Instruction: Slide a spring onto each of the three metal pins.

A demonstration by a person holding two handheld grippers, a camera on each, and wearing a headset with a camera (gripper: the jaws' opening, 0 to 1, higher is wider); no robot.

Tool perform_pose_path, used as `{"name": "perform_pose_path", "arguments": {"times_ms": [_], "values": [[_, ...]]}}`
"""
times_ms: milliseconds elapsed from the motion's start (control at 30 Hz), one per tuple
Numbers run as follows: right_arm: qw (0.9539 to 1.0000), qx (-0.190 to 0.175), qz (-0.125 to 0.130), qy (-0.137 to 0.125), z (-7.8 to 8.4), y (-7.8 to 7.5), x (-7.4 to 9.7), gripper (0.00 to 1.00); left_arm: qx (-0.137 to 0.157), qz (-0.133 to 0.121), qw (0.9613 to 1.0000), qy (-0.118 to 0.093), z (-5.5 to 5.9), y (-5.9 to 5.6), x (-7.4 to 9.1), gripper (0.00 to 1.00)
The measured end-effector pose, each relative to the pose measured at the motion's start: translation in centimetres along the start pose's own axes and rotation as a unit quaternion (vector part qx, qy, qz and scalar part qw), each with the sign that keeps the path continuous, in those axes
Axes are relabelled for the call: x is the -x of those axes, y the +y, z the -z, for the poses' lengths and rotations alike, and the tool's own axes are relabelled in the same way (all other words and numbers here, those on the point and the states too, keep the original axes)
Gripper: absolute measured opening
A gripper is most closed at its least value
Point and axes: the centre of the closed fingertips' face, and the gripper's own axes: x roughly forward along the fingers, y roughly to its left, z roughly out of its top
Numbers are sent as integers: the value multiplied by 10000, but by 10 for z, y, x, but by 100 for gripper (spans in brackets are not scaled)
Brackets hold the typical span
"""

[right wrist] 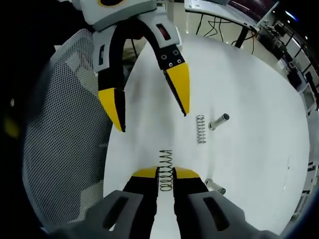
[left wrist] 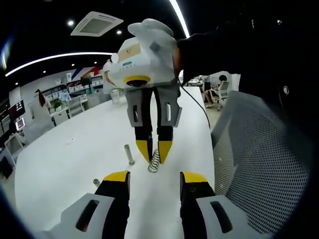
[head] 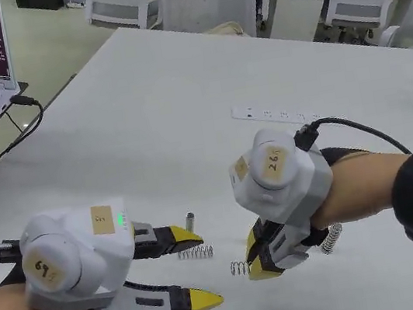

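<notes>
One spring (right wrist: 166, 160) gripped in right gripper (right wrist: 165, 175), second spring (right wrist: 200, 128) lying beside pin (right wrist: 219, 121)

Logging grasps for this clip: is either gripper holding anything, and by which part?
The right gripper pinches a spring by one end; the left gripper is open, holding nothing.

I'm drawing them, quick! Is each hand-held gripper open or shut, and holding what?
Left hand-held gripper: open, holding nothing.
Right hand-held gripper: shut on a spring.

gap between left tongs (head: 211, 267) and right tongs (head: 252, 262): loose spring (head: 195, 252), upright pin (head: 190, 221) | far tabletop (head: 142, 94): open
</notes>
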Motion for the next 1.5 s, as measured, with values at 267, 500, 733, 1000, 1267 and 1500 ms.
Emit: {"name": "perform_pose_path", "arguments": {"times_ms": [267,500,733,1000,1267,1500], "values": [[9998,129,-58,-120,-15,9,10,8,-4,82,10000,-25,-2,-3,-4,26],[9996,235,-79,-147,-23,14,13,8,-123,123,9998,-41,-6,-5,-5,16],[9994,283,-90,-166,-26,17,15,8,-245,140,9996,-14,-7,-7,-7,10],[9993,297,-99,-180,-28,18,16,8,-300,162,9994,27,-6,-8,-8,4],[9993,267,-99,-239,-29,18,19,8,-356,180,9992,46,-6,-8,-8,3],[9991,269,-40,-329,-32,17,25,8,-353,172,9992,45,-6,-7,-8,3]]}}
